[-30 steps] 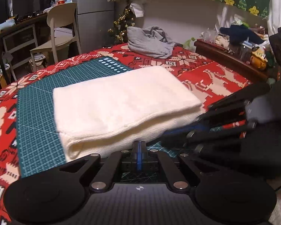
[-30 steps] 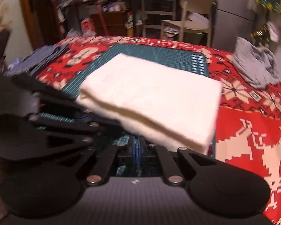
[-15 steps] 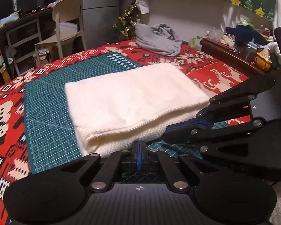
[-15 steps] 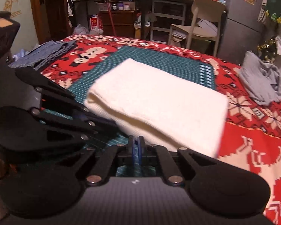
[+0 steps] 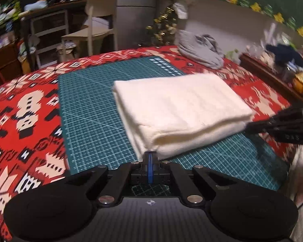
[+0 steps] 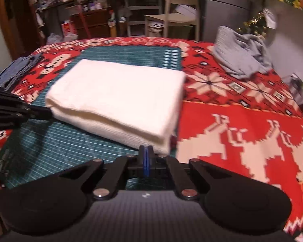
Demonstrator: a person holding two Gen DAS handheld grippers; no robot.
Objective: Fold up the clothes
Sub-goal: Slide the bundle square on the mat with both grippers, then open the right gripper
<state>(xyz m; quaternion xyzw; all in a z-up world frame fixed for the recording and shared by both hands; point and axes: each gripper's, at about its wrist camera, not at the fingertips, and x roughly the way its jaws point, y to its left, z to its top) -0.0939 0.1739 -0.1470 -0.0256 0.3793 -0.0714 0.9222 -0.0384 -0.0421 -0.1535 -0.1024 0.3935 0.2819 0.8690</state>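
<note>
The folded cream cloth [image 5: 177, 111] lies on the green mat [image 5: 91, 121], over the red patterned cover [image 5: 24, 121]. The left gripper [image 5: 150, 155] and right gripper [image 6: 145, 150] each have both fingers pressed fully together at a near corner of the cloth; whether fabric is pinched, I cannot tell. A grey garment [image 6: 240, 56] lies crumpled at the far side, well apart.

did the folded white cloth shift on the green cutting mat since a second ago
Cannot tell. The folded white cloth shifts in frame, but so does the green cutting mat, so the camera moved.
</note>
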